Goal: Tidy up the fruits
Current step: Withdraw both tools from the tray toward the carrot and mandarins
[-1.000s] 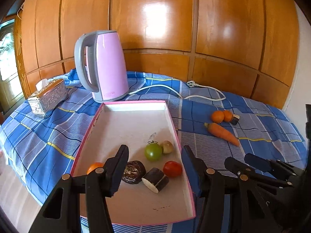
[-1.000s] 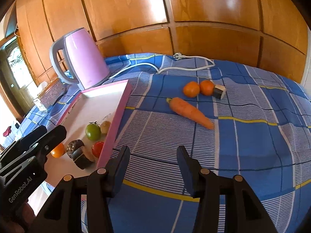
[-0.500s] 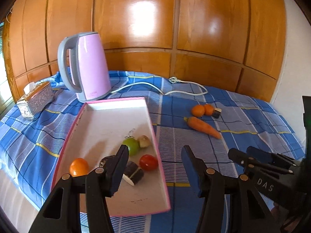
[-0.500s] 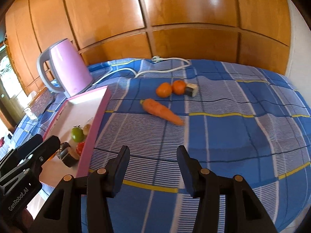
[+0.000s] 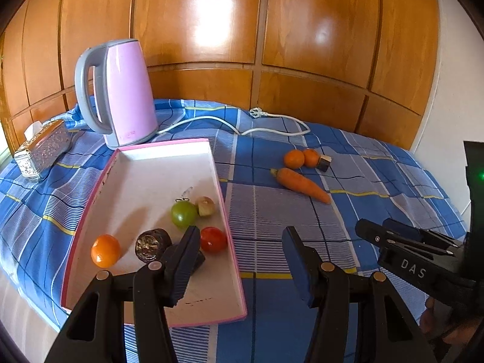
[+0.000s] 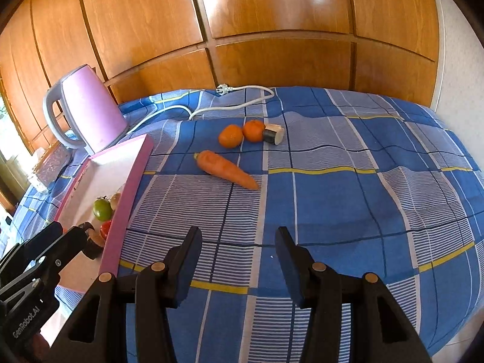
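Note:
A pink-rimmed white tray [image 5: 151, 181] lies on the blue checked cloth. It holds an orange [image 5: 105, 250], a green tomato [image 5: 183, 214], a red tomato [image 5: 213, 239], a small pale bulb [image 5: 206, 206] and dark eggplant pieces [image 5: 152, 244]. Right of the tray lie a carrot [image 5: 301, 185] [image 6: 227, 168], two oranges [image 6: 242, 133] and an eggplant chunk [image 6: 273, 133]. My left gripper [image 5: 242, 252] hangs open over the tray's right front edge, empty. My right gripper [image 6: 239, 254] is open and empty above bare cloth, short of the carrot.
A pink kettle [image 5: 121, 93] stands behind the tray, its white cord [image 5: 272, 121] trailing along the back of the bed. A silver tissue box [image 5: 42, 148] sits far left. Wooden wall panels [image 6: 272, 30] close off the back. The cloth falls away at the near edge.
Both grippers have shifted right across the bed: the tray slid toward the left in both views and the carrot came nearer the centre. Both sets of jaws kept the same gap.

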Available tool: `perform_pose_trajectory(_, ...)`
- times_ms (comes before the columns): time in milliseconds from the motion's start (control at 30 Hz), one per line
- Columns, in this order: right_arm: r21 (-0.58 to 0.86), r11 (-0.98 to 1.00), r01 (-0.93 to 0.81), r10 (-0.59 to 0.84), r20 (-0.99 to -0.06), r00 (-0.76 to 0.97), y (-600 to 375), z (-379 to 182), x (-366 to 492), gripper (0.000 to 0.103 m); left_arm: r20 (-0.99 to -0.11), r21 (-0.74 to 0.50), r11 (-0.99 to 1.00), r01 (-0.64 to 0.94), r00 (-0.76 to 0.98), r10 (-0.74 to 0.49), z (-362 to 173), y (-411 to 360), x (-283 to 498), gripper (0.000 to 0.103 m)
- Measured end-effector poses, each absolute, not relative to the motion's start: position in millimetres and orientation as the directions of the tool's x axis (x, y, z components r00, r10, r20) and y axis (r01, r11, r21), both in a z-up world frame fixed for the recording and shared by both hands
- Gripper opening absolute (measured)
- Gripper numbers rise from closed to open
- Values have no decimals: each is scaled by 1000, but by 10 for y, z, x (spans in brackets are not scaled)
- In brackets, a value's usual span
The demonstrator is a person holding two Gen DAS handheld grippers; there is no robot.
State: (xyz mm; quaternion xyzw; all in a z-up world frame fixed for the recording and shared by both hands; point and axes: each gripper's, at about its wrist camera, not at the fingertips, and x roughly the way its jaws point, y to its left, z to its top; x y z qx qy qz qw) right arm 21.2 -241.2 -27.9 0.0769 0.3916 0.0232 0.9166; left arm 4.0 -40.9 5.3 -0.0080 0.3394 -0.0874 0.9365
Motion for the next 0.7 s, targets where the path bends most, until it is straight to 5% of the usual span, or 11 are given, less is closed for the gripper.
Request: perform_pose_trajectory(700, 166, 986, 18, 113, -746, 656, -2521, -458, 427, 51, -676, -19, 988, 156, 726, -128, 29, -651, 344, 57)
